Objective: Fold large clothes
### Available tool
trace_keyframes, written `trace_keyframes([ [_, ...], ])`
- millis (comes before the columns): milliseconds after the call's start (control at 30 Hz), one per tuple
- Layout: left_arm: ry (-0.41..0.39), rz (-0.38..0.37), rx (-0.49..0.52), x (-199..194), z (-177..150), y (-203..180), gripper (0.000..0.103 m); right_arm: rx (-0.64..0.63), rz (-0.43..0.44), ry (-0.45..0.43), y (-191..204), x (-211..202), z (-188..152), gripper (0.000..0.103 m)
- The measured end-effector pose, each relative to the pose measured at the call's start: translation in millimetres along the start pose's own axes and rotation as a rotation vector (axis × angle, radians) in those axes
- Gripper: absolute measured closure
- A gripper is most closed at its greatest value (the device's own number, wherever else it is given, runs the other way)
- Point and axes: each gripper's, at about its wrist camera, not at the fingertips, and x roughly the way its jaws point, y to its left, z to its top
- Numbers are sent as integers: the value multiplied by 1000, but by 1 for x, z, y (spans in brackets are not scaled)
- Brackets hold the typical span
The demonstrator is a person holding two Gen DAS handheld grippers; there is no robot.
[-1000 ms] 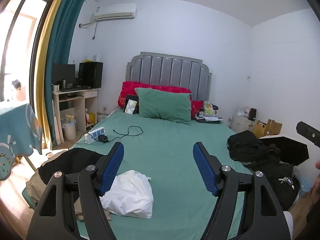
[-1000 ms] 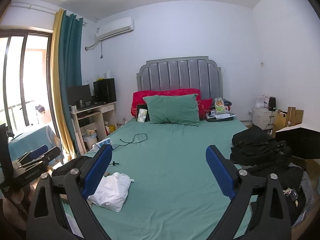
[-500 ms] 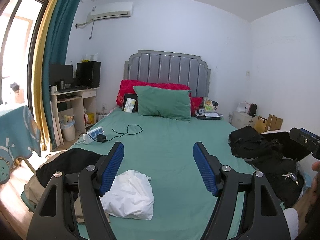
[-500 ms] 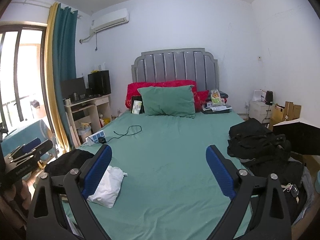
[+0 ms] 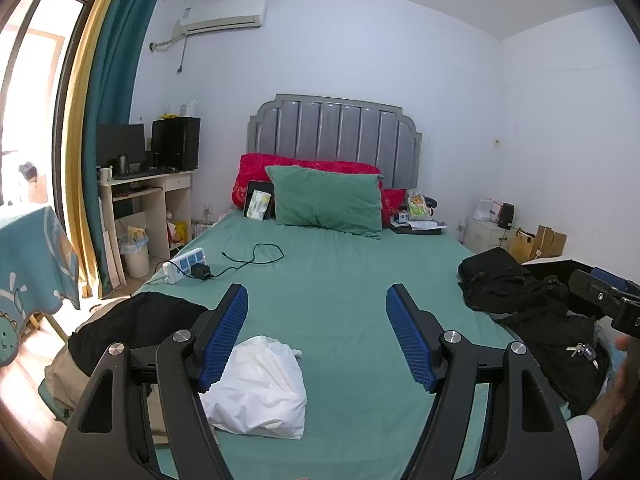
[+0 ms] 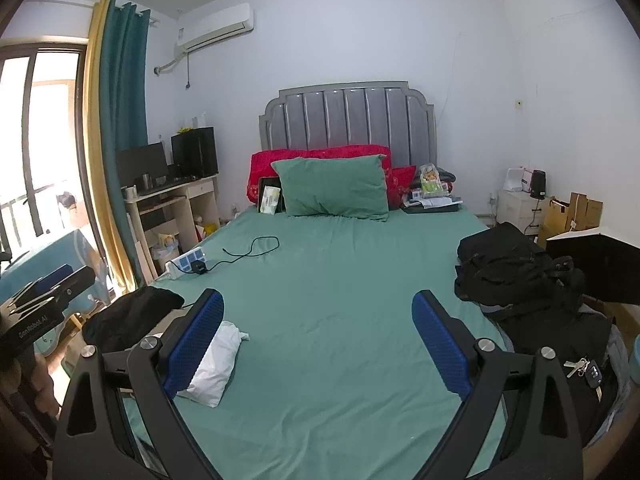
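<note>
A crumpled white garment (image 5: 262, 394) (image 6: 218, 368) lies on the green bed sheet (image 5: 344, 280) near the front left corner. Beside it at the left bed edge lies a dark garment (image 5: 132, 322) (image 6: 128, 316) over beige cloth. A heap of black clothes and a bag (image 5: 520, 300) (image 6: 516, 276) fills the right side. My left gripper (image 5: 316, 332) hangs open above the sheet, its left finger just over the white garment. My right gripper (image 6: 318, 338) is open too, with only bare sheet between its blue pads. Neither holds anything.
A power strip (image 5: 184, 266) with a black cable lies on the left of the bed. Green and red pillows (image 5: 328, 200) and small items sit at the headboard. A desk (image 5: 140, 196) stands left, boxes (image 5: 538, 242) right. Keys (image 6: 586, 368) rest on the black pile.
Both grippers have sunk a little and drifted forward, so the bed and room sit slightly higher in both views. Both stay open and empty.
</note>
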Motion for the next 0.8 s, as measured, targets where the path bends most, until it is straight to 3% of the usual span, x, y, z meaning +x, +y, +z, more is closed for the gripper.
trace_keyframes([
  [800,-2,-8,3,1,-5,1,28,6,3,-8,2,-5,-2,9],
])
